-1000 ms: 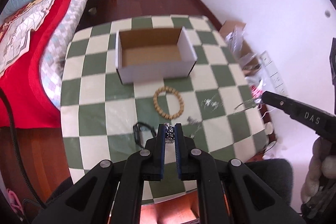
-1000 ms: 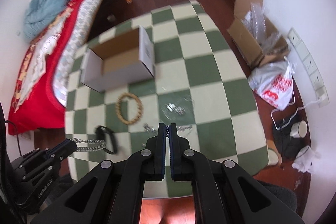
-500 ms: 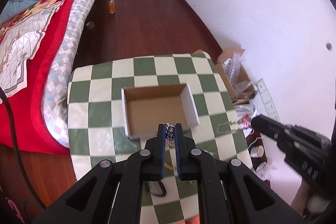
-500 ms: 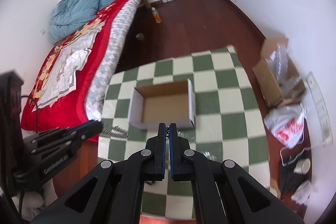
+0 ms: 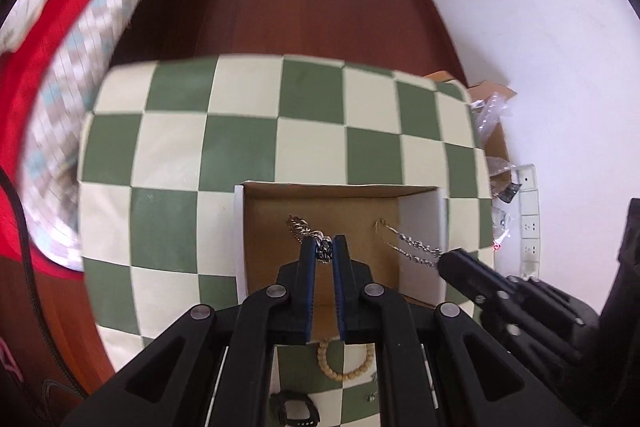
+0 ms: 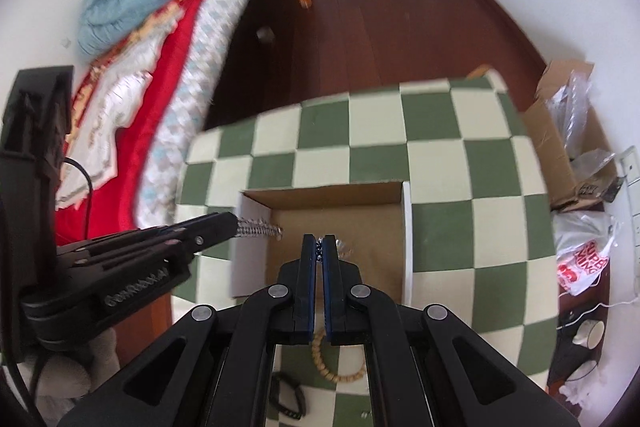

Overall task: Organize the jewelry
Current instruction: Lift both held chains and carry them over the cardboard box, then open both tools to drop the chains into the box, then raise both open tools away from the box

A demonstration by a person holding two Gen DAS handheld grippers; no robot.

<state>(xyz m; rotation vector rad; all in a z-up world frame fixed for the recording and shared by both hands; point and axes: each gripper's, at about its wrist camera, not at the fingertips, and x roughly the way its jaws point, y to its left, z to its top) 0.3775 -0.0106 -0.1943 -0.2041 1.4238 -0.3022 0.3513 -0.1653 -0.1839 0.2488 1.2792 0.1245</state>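
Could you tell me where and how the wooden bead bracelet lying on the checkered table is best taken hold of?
Pinch one arc of the wooden bead bracelet from straight above, one finger inside the ring and one outside: it lies flat and open on the table, so only its thin beaded rim offers a hold.

Beside the box (image 5: 420, 227), the bead bracelet (image 5: 346, 373) is half hidden behind gripper fingers; the black band (image 6: 288, 401) is partly covered.

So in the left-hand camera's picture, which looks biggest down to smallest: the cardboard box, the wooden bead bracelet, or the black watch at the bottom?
1. Cardboard box, clearly the largest.
2. Wooden bead bracelet and black watch: both look about alike, and each is partly hidden behind the gripper's frame, so I can't rank them fairly.
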